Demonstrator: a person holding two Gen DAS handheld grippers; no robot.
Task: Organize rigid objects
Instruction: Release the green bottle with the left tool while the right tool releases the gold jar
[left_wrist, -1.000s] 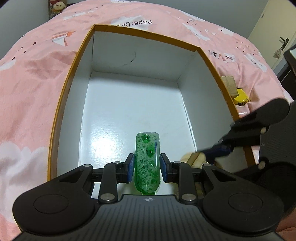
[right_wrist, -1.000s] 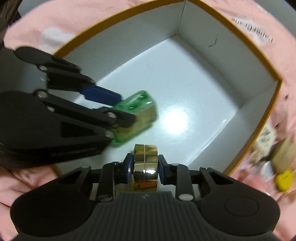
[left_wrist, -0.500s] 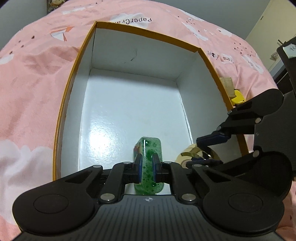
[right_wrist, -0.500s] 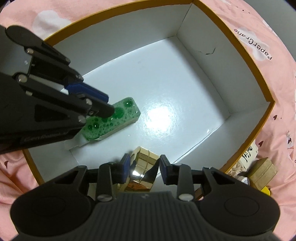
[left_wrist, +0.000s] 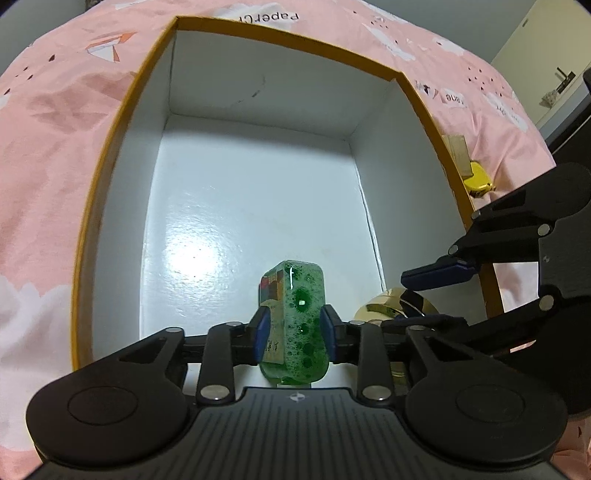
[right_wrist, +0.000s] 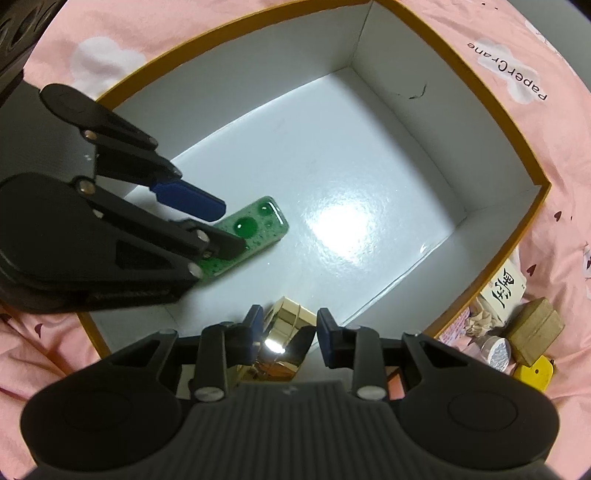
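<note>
A: Which step is the person on?

B: Setting down, by the look of it; the orange-rimmed box (left_wrist: 110, 155) lies open on the pink bedsheet (left_wrist: 55, 110), and both pieces are already inside it.

A: The left side first?

B: The left gripper (left_wrist: 294, 326) tilts steeply down over the box's near edge; its jaws have just been opening, with the green bubbly block (right_wrist: 258, 225) between them; from the right wrist the block lies flat on the white floor by that near edge, and the upper blue pad stands clear of it; so it reads as let go.

A: And the right?

B: The right gripper (right_wrist: 290, 325) points almost straight down into the near corner by the right wall; its jaws stand narrow around the gold faceted piece (right_wrist: 288, 332), which sits low in that corner; whether the pads press on it cannot be told from either view.

A: What does the next move call for?

B: Probably a straight lift of the left gripper, so that the fingers do not drag the block; the right one needs its jaws a little wider before it rises; the two grippers are near each other, so one at a time would be safer.

A: Then?

B: More things wait on the sheet just outside the box's right edge: a wooden block (right_wrist: 535, 325) and a small yellow thing (right_wrist: 535, 373); those would likely be fetched next.
</note>
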